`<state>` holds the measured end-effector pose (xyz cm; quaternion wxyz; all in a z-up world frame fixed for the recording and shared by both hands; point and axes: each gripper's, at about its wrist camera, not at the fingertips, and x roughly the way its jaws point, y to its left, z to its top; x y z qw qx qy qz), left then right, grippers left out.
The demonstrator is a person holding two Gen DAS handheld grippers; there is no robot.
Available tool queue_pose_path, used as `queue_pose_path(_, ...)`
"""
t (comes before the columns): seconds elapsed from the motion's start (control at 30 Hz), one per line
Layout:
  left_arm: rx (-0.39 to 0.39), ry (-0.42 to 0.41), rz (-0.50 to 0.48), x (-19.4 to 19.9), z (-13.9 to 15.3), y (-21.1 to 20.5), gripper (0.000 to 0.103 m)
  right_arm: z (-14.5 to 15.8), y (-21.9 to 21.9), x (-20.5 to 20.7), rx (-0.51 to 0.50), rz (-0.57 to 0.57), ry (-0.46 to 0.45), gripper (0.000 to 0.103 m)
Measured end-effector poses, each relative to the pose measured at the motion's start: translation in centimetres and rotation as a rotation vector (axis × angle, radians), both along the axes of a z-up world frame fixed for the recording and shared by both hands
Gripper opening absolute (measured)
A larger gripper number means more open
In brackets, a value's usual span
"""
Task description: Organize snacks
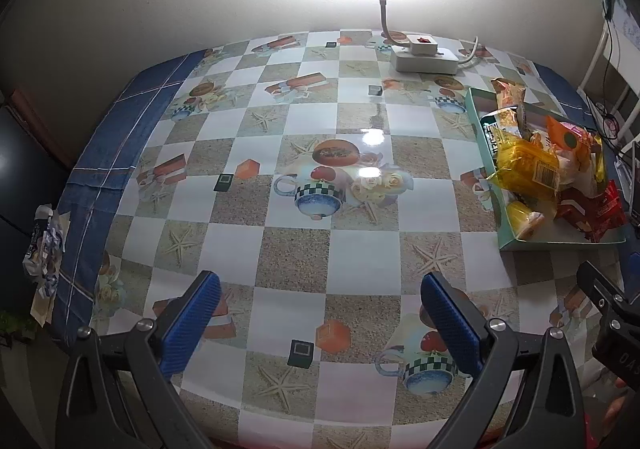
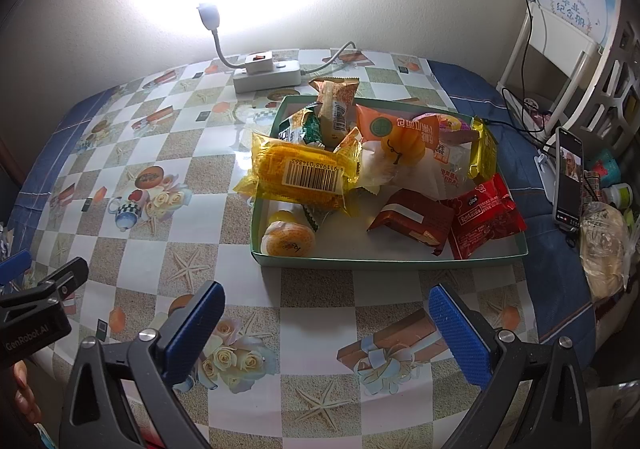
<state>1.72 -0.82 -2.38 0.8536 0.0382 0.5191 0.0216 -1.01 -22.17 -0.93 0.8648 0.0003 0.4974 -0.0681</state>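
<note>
Checkered oilcloth covers the table (image 2: 316, 289), and lamp glare washes out the wall behind. Print on most wrappers is too small to read. Snacks sit heaped in the green tray (image 2: 384, 261) at the table's right side; a yellow packet (image 2: 304, 173) overhangs its left rim. My left gripper (image 1: 320, 325) and right gripper (image 2: 326, 333) hang spread wide and empty over bare cloth.

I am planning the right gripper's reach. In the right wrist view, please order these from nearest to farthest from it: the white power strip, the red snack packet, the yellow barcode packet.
1. red snack packet, front right of the tray
2. yellow barcode packet, over the tray's left edge
3. white power strip, behind the tray, by the wall
</note>
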Motion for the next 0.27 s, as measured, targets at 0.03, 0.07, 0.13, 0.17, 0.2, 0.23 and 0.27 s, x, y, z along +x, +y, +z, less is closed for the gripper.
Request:
queue_pose_path(0.03, -0.001, 0.000, 0.001, 0.03, -0.03, 0.05, 0.100, 0.00, -0.01, 0.00, 0.000, 0.001, 0.000, 0.103)
queue_pose_path(0.07, -0.001, 0.001, 0.004, 0.02, -0.05, 0.08, 0.100, 0.01, -0.01, 0.00, 0.000, 0.001, 0.000, 0.103)
queue_pose_path(0.13, 0.005, -0.006, 0.007, -0.05, -0.03, 0.15, 0.100, -0.05, 0.03, 0.00, 0.000, 0.001, 0.000, 0.103)
queue_pose_path(0.17, 0.011, -0.013, 0.010, -0.11, 0.03, 0.16, 0.100, -0.06, 0.03, 0.01, 0.000, 0.001, 0.001, 0.103)
queue_pose_path(0.2, 0.013, -0.016, 0.013, -0.12, 0.07, 0.19, 0.100, -0.14, 0.06, 0.00, 0.001, 0.001, 0.002, 0.103)
queue_pose_path(0.23, 0.011, -0.017, 0.012, -0.13, 0.11, 0.24, 0.100, -0.19, 0.06, 0.01, 0.002, 0.001, 0.002, 0.103)
queue_pose_path(0.27, 0.006, -0.015, 0.010, -0.11, 0.11, 0.26, 0.100, -0.22, 0.10, -0.01, 0.003, 0.001, 0.002, 0.103)
